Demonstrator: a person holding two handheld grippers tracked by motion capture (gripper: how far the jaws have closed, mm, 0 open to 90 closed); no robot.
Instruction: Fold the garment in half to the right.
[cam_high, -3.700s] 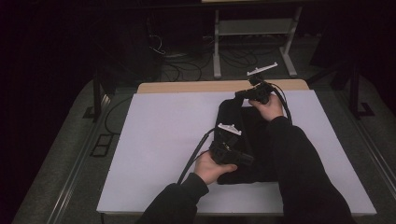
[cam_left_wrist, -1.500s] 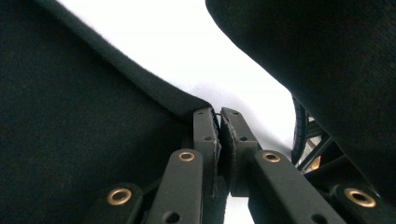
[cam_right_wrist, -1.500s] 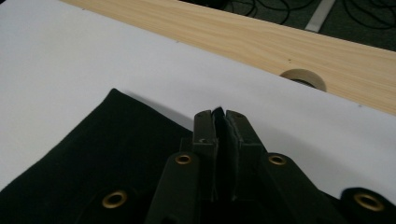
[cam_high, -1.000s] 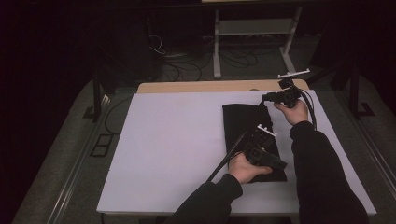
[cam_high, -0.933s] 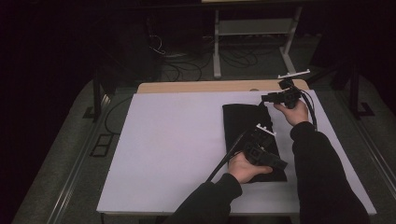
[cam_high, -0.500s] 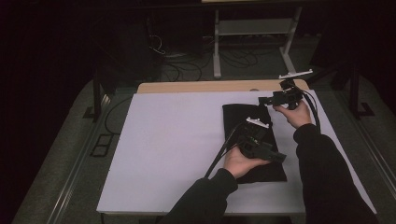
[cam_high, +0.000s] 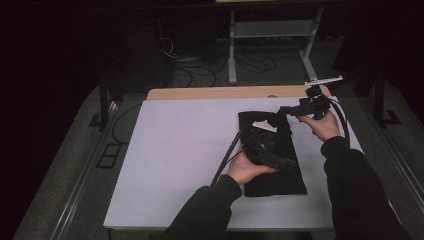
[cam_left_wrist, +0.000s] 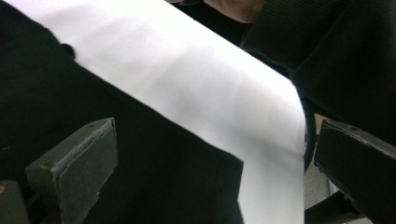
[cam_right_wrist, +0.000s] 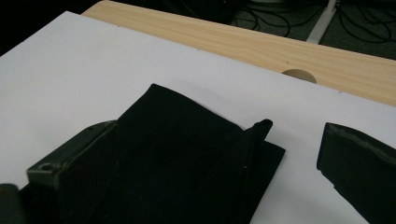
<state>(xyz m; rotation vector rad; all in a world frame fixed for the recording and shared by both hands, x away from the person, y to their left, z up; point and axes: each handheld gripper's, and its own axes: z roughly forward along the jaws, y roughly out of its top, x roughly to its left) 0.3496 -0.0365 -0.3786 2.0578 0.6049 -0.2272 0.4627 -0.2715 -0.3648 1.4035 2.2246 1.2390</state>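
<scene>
A black cloth (cam_high: 272, 172) lies folded flat on the white table cover (cam_high: 180, 150), right of the middle. My left gripper (cam_high: 289, 162) hovers just above the cloth's middle, its tips toward the right edge. In the left gripper view its jaws (cam_left_wrist: 212, 128) stand wide, having just been opening, with the cloth's corner (cam_left_wrist: 154, 177) below and nothing between them. My right gripper (cam_high: 282, 110) hangs over the cloth's far right corner. Its jaws (cam_right_wrist: 215, 135) have also just been opening, above the cloth (cam_right_wrist: 177, 154), whose corner fold sticks up; they hold nothing.
A strip of bare wooden tabletop (cam_high: 225, 92) with a round hole (cam_right_wrist: 299, 74) runs along the far edge. The person's right sleeve (cam_left_wrist: 327, 42) crosses near the left gripper. Behind the table stand a metal frame (cam_high: 270, 30) and loose cables on the floor.
Both grippers have let go of the cloth, opened their jaws and risen a little off it. The cloth stays folded on the table.
</scene>
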